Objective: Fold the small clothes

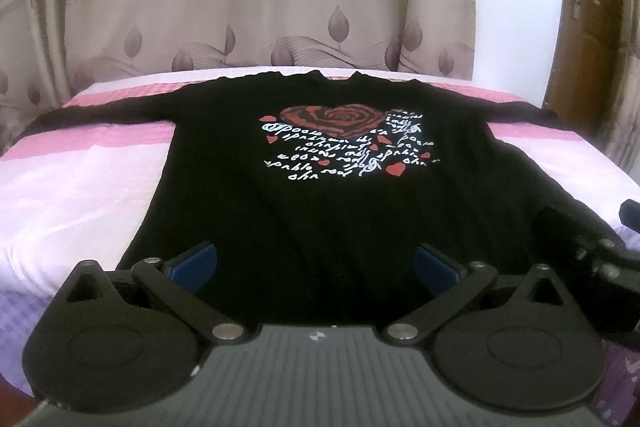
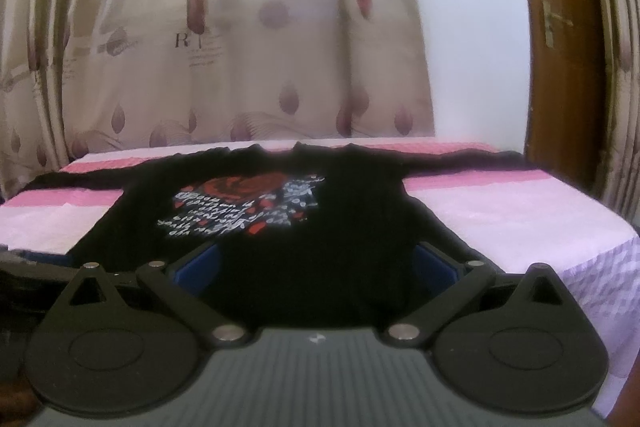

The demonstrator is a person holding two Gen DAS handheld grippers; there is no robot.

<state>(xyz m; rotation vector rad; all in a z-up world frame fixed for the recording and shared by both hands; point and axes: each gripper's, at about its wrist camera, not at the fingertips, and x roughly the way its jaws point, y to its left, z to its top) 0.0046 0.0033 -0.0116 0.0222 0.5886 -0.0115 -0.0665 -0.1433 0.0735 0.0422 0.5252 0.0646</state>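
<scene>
We see a black T-shirt (image 1: pixel 320 195) spread flat, print up, on a bed with a pink striped cover (image 1: pixel 80 187). The left gripper (image 1: pixel 316 265) hangs over the shirt's near hem, jaws wide with nothing between them, the print ahead of them. The right gripper (image 2: pixel 318 267) does likewise, jaws wide, the shirt (image 2: pixel 320 227) lying beyond and beneath them.

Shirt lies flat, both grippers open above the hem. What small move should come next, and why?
Probably lower both grippers to the near hem of the black shirt: it lies spread flat, unfolded, and the left gripper and right gripper hang open, holding nothing.
</scene>
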